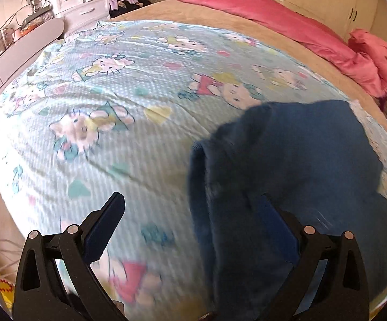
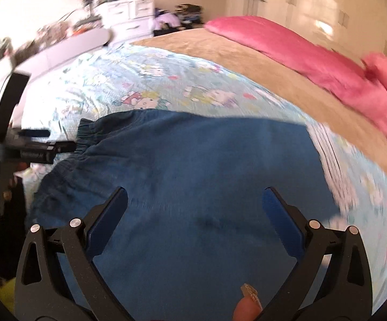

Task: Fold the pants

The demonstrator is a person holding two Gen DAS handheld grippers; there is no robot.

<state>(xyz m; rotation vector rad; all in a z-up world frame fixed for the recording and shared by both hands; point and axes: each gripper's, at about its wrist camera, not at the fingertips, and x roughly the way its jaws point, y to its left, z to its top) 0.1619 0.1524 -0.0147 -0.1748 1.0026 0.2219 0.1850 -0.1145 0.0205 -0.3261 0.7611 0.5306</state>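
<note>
The blue pants (image 2: 193, 176) lie on the cartoon-print sheet (image 1: 113, 112) that covers the near part of the bed (image 2: 220, 50), with pink bedding (image 1: 273, 16) along the far edge. In the right wrist view they fill the middle of the picture, their long axis running left to right, the elastic waistband (image 2: 82, 136) at the left end. They look already doubled into a compact shape, though blur makes the layers hard to count.

The right claw (image 2: 194, 200) hovers directly over the middle of the pants, jaws spread wide, holding nothing; whether its tips touch the cloth cannot be told. The left claw (image 1: 193, 208) is likewise spread and empty. Its left finger (image 1: 107, 219) is over bare sheet, while its right finger is over the near left edge of the pants, so the garment lies to its right.

The right claw looks nearer to the bulk of the cloth. Any further fold would probably bring one end across the long axis towards the other.
</note>
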